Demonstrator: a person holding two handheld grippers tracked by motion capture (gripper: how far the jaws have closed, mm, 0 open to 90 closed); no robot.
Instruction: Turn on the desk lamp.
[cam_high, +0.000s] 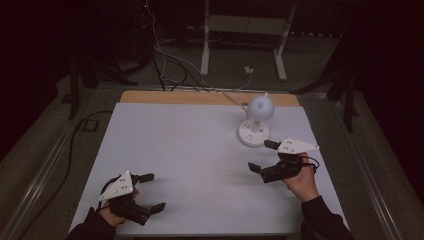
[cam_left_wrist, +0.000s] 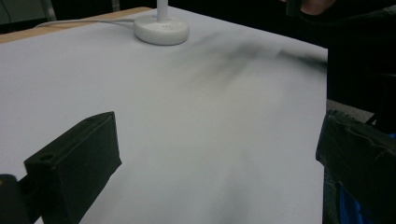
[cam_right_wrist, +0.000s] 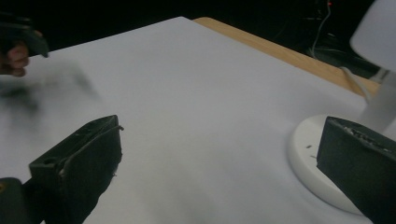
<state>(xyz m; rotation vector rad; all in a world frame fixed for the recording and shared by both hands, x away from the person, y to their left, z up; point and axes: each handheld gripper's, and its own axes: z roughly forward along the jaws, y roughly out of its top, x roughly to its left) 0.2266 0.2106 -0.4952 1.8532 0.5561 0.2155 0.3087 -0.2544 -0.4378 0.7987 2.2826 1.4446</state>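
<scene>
You held right hand-held gripper (cam_high: 262, 156) jaws spread, empty, just beside lamp (cam_high: 255, 121) base, likely for reach. Left hand-held gripper (cam_high: 150, 192) spread, empty, parked at near table (cam_high: 175, 145) edge.

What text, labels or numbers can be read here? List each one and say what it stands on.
No readable text in any view.
Lamp base: a few small dark marks on its top, too small and blurred to read; they may be buttons or symbols.
Grey plates on the left tongs and right tongs: small dots, no writing.
White table sheet: blank.
</scene>
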